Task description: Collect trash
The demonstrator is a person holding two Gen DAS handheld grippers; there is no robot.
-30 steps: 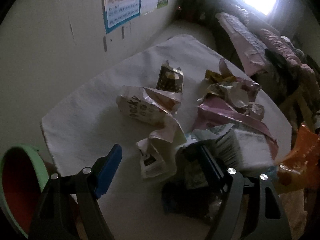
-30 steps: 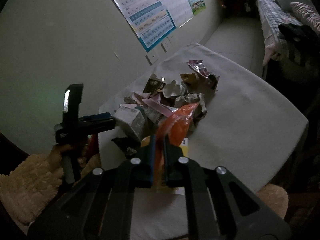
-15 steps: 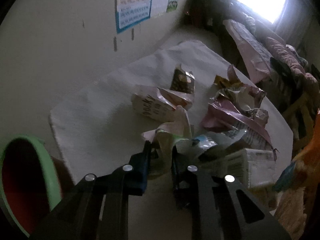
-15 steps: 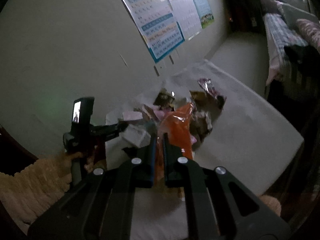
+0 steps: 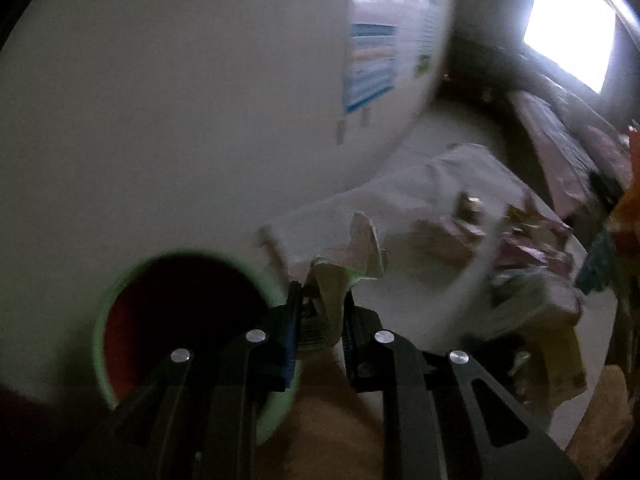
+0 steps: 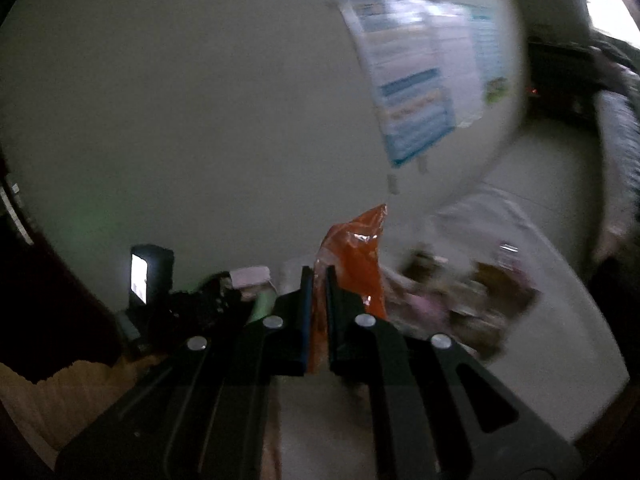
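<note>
My left gripper [image 5: 320,300] is shut on a crumpled white and pink wrapper [image 5: 344,260] and holds it off the table, just right of a green-rimmed bin [image 5: 176,320] with a dark red inside. My right gripper [image 6: 318,280] is shut on an orange plastic wrapper [image 6: 354,256] and holds it raised. The left gripper with its lit screen [image 6: 152,280] shows at the left of the right wrist view. A blurred pile of wrappers [image 5: 520,252] lies on the white table [image 5: 420,288]; it also shows in the right wrist view [image 6: 472,296].
A wall with blue charts [image 6: 416,80] stands behind the table. A bed with bedding [image 5: 560,140] lies at the right under a bright window [image 5: 568,28]. The orange wrapper shows at the right edge of the left wrist view [image 5: 628,208].
My left gripper closed on the white and pink wrapper, lifted it and swung left toward the bin. My right gripper lifted the orange wrapper up and leftward. Both views are motion-blurred.
</note>
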